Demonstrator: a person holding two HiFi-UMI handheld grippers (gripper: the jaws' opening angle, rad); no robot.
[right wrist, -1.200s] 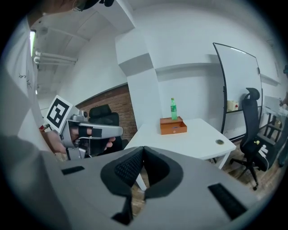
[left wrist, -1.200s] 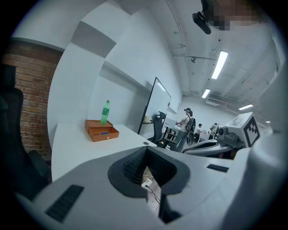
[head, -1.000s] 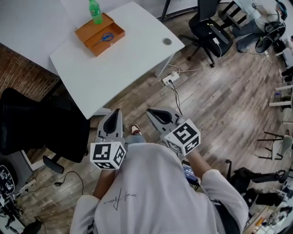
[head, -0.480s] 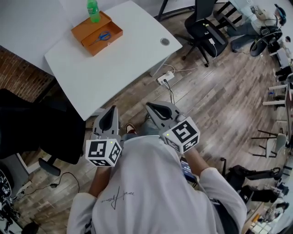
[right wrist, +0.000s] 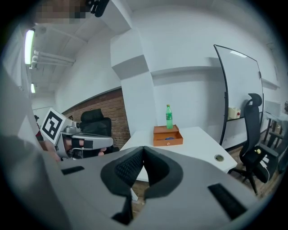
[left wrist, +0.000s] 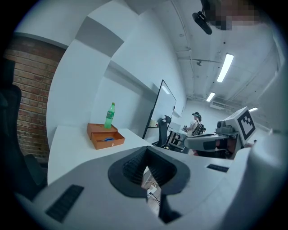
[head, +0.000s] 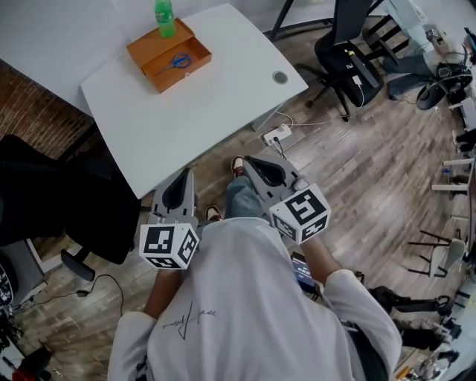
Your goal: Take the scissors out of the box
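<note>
On the far part of the white table (head: 201, 111) sits an open orange box (head: 152, 45), and the scissors (head: 177, 62) (blue handles) lie flat in its nearer compartment. A green bottle (head: 164, 15) stands upright at the box's far side; I cannot tell whether it is inside the box or just behind it.

Both my grippers are on the near side of the table, over the wooden floor (head: 357, 171) and well apart from the box. My left gripper (head: 186, 175) points toward the table with its jaws closed together at the tips and nothing between them; only floor shows through the slit lower down. My right gripper (head: 250, 161), just to the right of it, also has its jaws pressed together and holds nothing.

In the left gripper view the box lies ahead and to the left across bare tabletop. In the right gripper view it is almost straight ahead.
</note>
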